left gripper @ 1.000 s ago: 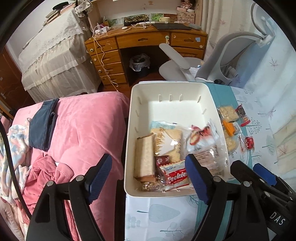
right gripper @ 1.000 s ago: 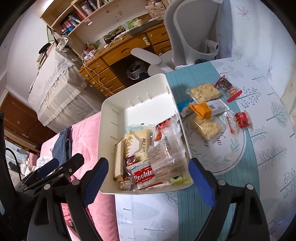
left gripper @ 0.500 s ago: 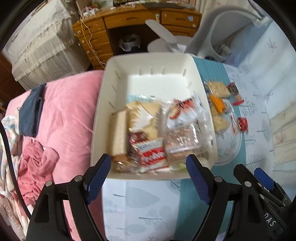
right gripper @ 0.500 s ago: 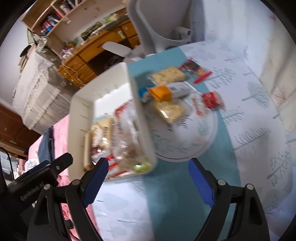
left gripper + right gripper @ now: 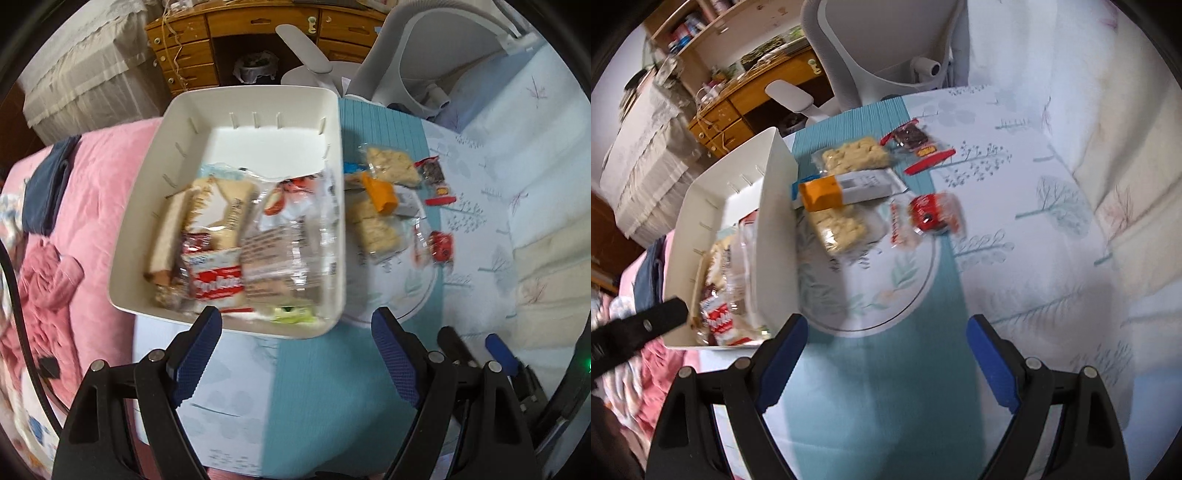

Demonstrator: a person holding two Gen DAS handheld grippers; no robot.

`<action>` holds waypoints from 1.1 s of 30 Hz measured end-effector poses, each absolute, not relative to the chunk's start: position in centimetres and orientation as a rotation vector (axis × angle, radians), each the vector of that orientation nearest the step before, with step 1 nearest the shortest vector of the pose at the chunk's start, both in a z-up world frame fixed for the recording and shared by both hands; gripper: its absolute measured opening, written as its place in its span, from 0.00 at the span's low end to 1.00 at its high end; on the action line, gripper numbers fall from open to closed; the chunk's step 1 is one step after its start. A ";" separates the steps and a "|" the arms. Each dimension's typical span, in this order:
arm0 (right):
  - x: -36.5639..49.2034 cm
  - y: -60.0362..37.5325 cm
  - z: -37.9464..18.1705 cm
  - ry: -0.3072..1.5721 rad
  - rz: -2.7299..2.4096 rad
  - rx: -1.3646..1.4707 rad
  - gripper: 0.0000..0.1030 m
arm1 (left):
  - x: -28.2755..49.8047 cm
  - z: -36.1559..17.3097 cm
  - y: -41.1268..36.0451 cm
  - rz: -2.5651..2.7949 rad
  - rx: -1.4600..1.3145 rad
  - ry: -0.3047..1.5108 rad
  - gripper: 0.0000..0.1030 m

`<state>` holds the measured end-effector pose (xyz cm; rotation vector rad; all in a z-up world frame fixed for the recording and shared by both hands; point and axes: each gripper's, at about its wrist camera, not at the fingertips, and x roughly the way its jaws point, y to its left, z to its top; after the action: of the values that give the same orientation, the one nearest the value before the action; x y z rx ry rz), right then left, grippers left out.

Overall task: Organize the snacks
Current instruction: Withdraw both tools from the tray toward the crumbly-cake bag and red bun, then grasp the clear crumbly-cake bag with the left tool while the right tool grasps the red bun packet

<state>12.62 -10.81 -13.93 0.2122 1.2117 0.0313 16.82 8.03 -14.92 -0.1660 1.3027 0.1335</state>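
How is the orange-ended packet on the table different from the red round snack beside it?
The orange-ended packet is long and box-like, grey and orange; the red round snack is small, in a clear crinkled wrapper. The packet rests partly on a pale biscuit pack close to the white bin; the red snack lies farther from the bin, at the edge of the round plate print. Both are still outside the bin.
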 end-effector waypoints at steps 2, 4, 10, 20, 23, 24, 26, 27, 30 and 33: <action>12.9 -11.7 -14.0 1.191 0.053 0.171 0.86 | 17.2 -15.2 6.6 0.148 -0.209 1.302 0.80; 13.3 -12.4 -14.2 1.173 0.079 0.132 0.86 | 17.7 -15.5 5.4 0.161 -0.241 1.306 0.80; 14.7 -14.2 -15.1 1.103 0.160 0.050 0.86 | 19.6 -17.3 2.2 0.200 -0.311 1.350 0.80; 18.2 -15.3 -18.2 0.978 0.293 -0.040 0.86 | 25.0 -22.1 -0.7 0.301 -0.396 1.512 0.80; 19.2 -15.3 -19.6 0.955 0.324 -0.070 0.86 | 26.4 -23.6 -1.0 0.328 -0.398 1.544 0.80; 19.5 -15.2 -20.2 0.952 0.331 -0.080 0.86 | 26.8 -24.1 -1.0 0.337 -0.399 1.557 0.80; 20.1 -15.3 -21.1 0.950 0.339 -0.088 0.86 | 27.5 -25.0 -1.0 0.350 -0.407 1.578 0.80; 20.3 -15.3 -21.5 0.949 0.345 -0.086 0.86 | 27.8 -25.5 -1.0 0.356 -0.411 1.587 0.80; 20.8 -15.1 -22.3 0.945 0.371 -0.084 0.86 | 28.8 -26.7 -1.1 0.376 -0.412 1.604 0.80; 20.9 -14.8 -22.8 0.930 0.391 -0.088 0.86 | 29.6 -27.9 -1.4 0.392 -0.399 1.615 0.80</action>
<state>20.94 -14.78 -22.81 -0.0883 0.9299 0.3908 29.60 -1.39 -27.85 -0.3994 1.6149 0.3925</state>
